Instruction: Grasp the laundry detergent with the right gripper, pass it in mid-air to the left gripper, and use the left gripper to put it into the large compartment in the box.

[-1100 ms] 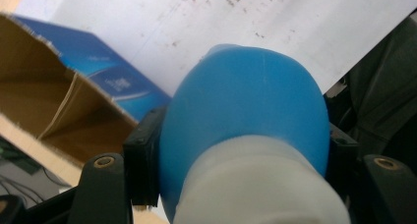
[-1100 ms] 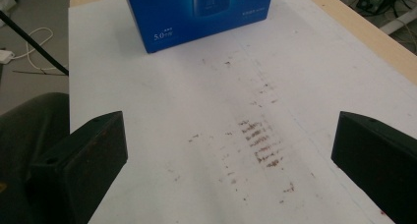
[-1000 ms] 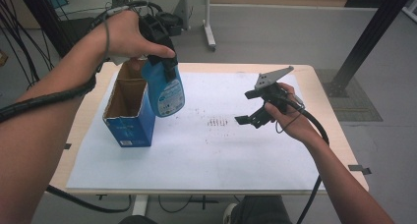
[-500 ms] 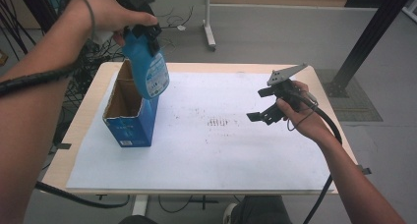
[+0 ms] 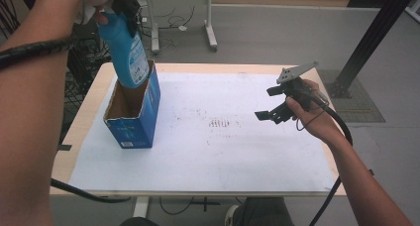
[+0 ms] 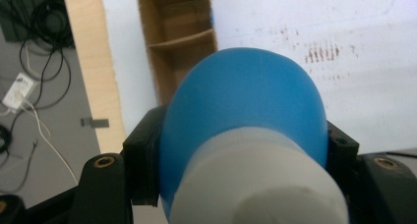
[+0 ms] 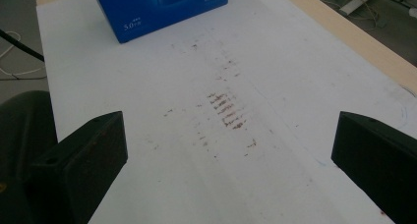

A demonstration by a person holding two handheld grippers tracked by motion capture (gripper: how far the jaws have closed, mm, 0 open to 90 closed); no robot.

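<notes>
1. Since the earlier frames, the left claw [image 5: 124, 10] has lifted the blue bottle [image 5: 124, 47] higher and carried it toward the table's far left corner; the bottle's base now hangs just above the far end of the box's open top. The right claw [image 5: 270, 104] has shifted only a little, a bit nearer the right edge.
2. The left claw is closed on the blue bottle near its upper part, with a hand wrapped over the claw at the top of the high view. In the left gripper view, the two black jaws press against either side of the bottle [image 6: 246, 116], whose rounded blue body and white band crowd the foreground.
3. The bottle hangs roughly upright, slightly tilted, base downward, with a pale label on its side.
4. The blue cardboard box [image 5: 133, 112] stands upright near the left edge of the table [image 5: 317, 186], its top open and its brown inside showing. In the left gripper view, the box's inside [image 6: 177, 42] lies directly beyond the bottle.
5. The right claw is held in the air over the right side of the table, jaws wide apart with nothing between them.
6. A white sheet [image 5: 223, 161] covers most of the table, with a patch of brownish smudges [image 5: 220, 123] near its middle.
</notes>
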